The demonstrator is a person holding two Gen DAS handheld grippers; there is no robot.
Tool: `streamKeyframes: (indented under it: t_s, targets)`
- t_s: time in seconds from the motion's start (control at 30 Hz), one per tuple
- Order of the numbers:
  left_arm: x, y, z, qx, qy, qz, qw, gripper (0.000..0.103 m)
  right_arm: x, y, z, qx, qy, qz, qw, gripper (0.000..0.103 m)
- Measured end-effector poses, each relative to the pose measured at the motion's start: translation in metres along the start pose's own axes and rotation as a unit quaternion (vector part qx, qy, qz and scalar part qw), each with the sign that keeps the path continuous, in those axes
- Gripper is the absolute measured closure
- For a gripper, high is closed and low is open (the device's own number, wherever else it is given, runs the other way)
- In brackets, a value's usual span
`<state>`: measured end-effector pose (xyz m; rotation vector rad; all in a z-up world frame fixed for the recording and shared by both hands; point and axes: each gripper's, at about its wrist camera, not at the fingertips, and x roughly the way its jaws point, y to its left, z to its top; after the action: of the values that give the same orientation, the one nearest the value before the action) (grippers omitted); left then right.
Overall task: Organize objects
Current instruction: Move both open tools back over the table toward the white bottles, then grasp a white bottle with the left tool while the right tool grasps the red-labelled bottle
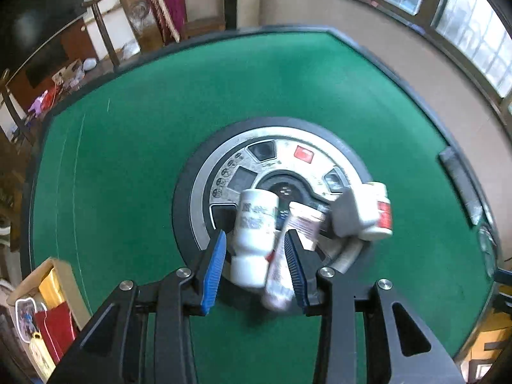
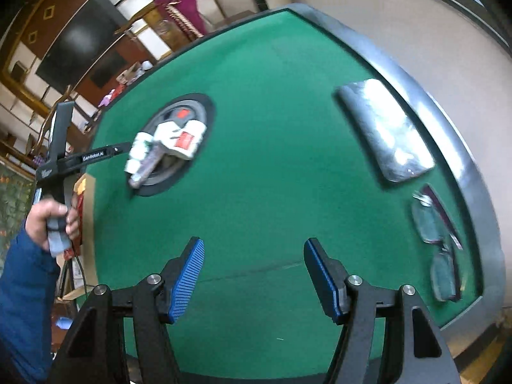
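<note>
Table (image 1: 134,147): green felt top, dark raised rim, round control panel (image 1: 278,166) at centre. On the panel: white bottle (image 1: 254,224), tube (image 1: 288,249), red-labelled bottle (image 1: 380,211). Left tool (image 1: 256,256): blue pads apart, flanking white bottle and tube; contact unclear. Right tool (image 2: 254,272): apart, holding nothing, over bare felt. Metal tray (image 2: 384,128) at 2 o'clock. Windows (image 1: 432,3) beyond; shelving (image 2: 96,48) at 10 o'clock.

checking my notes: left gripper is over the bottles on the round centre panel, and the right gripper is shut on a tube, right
Not quite. The right gripper is open and holds nothing, as the right wrist view shows. The left gripper is indeed at the bottles on the round centre panel.
</note>
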<state>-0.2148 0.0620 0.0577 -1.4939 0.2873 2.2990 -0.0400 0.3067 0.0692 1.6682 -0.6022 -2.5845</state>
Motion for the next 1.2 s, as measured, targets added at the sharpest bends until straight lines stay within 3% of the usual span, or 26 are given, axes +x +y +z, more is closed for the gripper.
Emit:
streamKeyframes:
  t_s: [0.2,0.33,0.4,0.53,0.57,0.6,0.63,0.83,1.07,1.2]
  targets:
    - [0.035,-0.004,0.01,0.001,0.028,0.008,0.9996,0.069,0.006,-0.019,0.002,0.001,0.013,-0.008,1.0,0.034]
    - [0.04,-0.002,0.004,-0.02,0.017,0.019,0.9995,0.069,0.013,-0.008,0.015,-0.014,0.016,-0.002,1.0,0.034]
    - [0.036,0.003,-0.006,-0.034,0.01,0.033,0.9988,0.07,0.018,0.001,0.023,-0.019,0.013,0.004,1.0,0.034]
    - [0.018,0.015,-0.045,-0.066,0.0,0.026,0.9975,0.07,0.033,0.025,0.048,-0.022,0.01,0.017,1.0,0.035]
    - [0.014,0.017,-0.055,-0.07,-0.002,0.026,0.9972,0.07,0.04,0.032,0.057,-0.02,0.011,0.021,1.0,0.039]
    - [0.009,0.018,-0.069,-0.073,-0.004,0.027,0.997,0.07,0.049,0.039,0.065,-0.019,0.017,0.024,0.999,0.051]
    - [0.003,0.019,-0.083,-0.075,-0.005,0.029,0.9968,0.07,0.056,0.044,0.071,-0.018,0.022,0.025,0.999,0.053]
    - [-0.026,0.017,-0.143,-0.08,-0.011,0.024,0.9965,0.07,0.112,0.081,0.109,-0.009,0.041,0.01,0.999,0.053]
    - [-0.032,0.024,-0.157,-0.078,0.0,0.028,0.9966,0.07,0.148,0.099,0.124,0.01,0.058,-0.019,0.998,0.054]
    - [-0.033,0.024,-0.159,-0.067,0.004,0.029,0.9973,0.069,0.16,0.112,0.129,0.009,0.063,-0.031,0.998,0.065]
